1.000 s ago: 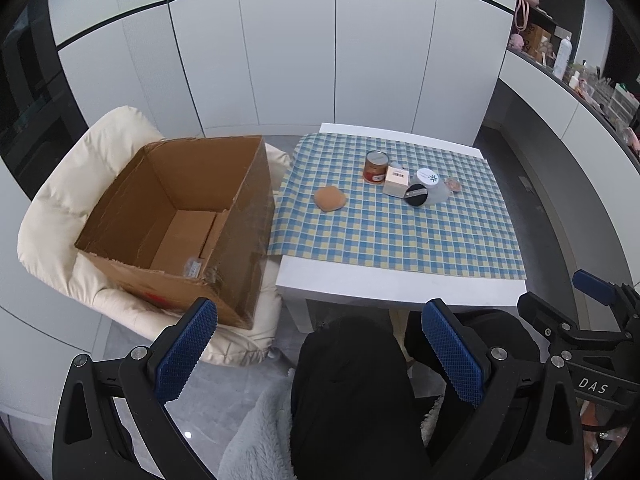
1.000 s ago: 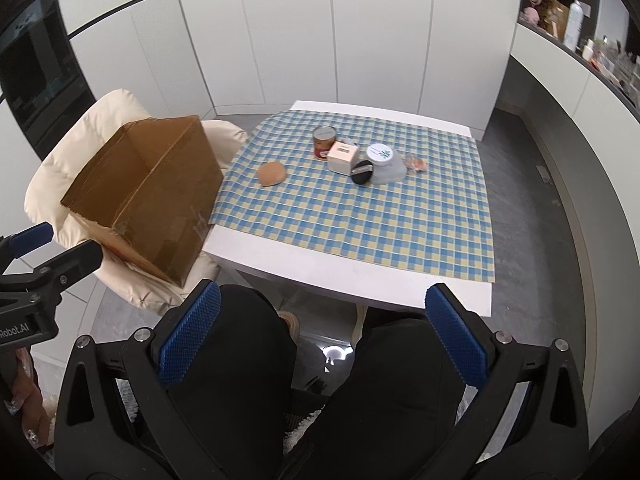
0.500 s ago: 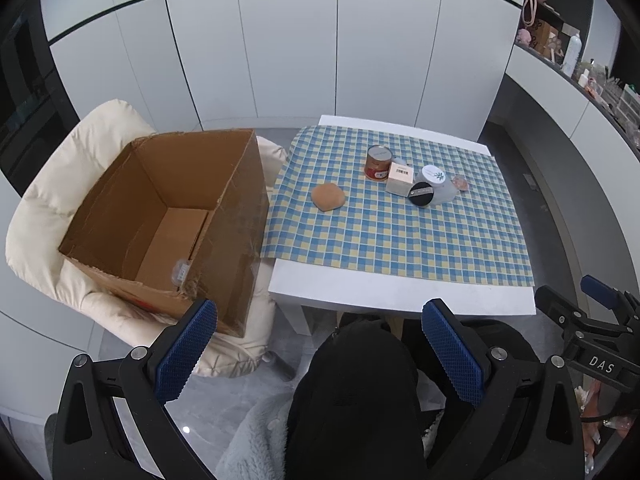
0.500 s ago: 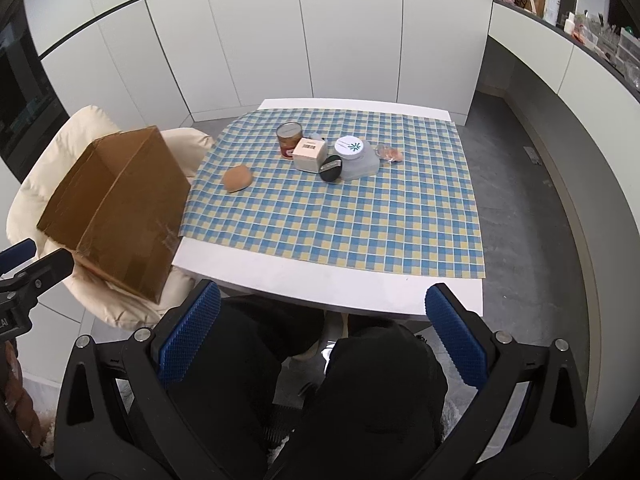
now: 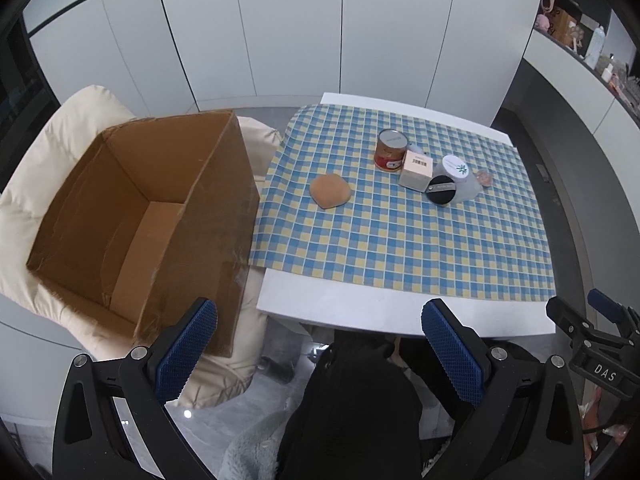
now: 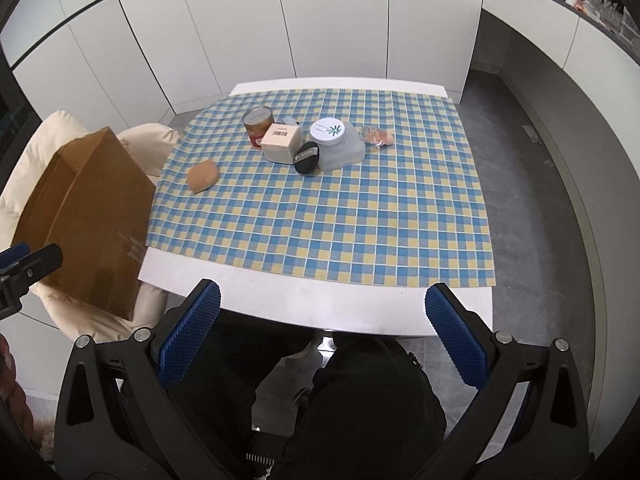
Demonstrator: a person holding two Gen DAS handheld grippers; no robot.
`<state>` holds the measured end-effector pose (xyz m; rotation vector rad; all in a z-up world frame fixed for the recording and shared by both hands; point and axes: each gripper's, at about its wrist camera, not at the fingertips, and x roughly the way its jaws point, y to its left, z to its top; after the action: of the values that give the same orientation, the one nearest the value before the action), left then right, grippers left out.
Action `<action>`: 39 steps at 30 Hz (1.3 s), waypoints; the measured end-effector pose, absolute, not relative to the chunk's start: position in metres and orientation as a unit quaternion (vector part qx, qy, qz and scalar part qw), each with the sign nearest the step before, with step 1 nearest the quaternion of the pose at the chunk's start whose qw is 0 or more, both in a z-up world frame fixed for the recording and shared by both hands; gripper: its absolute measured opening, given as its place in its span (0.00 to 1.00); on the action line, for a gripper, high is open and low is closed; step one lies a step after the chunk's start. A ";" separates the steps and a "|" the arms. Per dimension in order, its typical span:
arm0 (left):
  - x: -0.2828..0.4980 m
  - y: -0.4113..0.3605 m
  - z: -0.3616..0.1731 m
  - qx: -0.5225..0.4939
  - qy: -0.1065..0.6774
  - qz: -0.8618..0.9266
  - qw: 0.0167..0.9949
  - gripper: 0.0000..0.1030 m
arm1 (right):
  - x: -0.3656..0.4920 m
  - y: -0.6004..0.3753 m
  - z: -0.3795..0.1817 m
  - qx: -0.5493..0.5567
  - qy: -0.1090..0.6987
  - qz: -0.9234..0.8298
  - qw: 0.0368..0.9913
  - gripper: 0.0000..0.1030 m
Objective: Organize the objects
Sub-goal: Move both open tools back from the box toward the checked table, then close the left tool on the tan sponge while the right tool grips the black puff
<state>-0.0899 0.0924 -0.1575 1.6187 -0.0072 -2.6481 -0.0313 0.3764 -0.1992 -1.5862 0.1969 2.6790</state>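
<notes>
Six small things sit grouped toward the far side of a blue-and-yellow checked tablecloth (image 6: 360, 216): a red tin can with a silver lid (image 6: 258, 125), a pale square carton with a barcode label (image 6: 281, 142) just in front of it, a round black compact (image 6: 307, 157) leaning against a frosted plastic tub with a white round lid (image 6: 340, 145), and a small pinkish wrapped item (image 6: 378, 135) lying just to the tub's right. A tan bun-shaped lump (image 6: 203, 175) lies apart from the cluster, nearer the cloth's left edge. The cloth covers most of a white rectangular table (image 6: 320, 300), whose bare near edge shows below it. To the left of the table, an open brown cardboard box (image 5: 136, 216) rests tilted on a cream padded armchair (image 5: 48, 152); only its bare cardboard floor shows inside. The left gripper (image 5: 316, 356) hangs over the floor in front of the table's near edge, its blue-padded jaws spread wide and holding nothing. The right gripper (image 6: 320, 336) hovers at the table's near edge, jaws likewise wide apart and empty. Beneath both are the person's dark-trousered legs (image 6: 360, 408). White cabinet panels (image 6: 328, 20) line the wall beyond the table.
</notes>
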 end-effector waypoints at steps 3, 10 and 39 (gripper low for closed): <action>-0.109 0.095 -0.171 0.528 -0.002 -0.849 0.019 0.99 | -0.046 0.377 -0.214 -0.519 0.061 0.852 0.011 1.00; -0.156 0.097 -0.205 0.538 0.007 -0.842 0.021 0.99 | -0.086 0.377 -0.250 -0.529 0.056 0.847 0.013 1.00; -0.308 0.095 -0.373 0.564 0.041 -0.822 0.071 0.99 | -0.243 0.353 -0.352 -0.497 0.029 0.867 0.027 0.76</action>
<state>-0.3080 0.0951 -0.3727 1.6945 0.1232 -2.4708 -0.2431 0.3525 -0.3520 -1.5352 0.0882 2.6781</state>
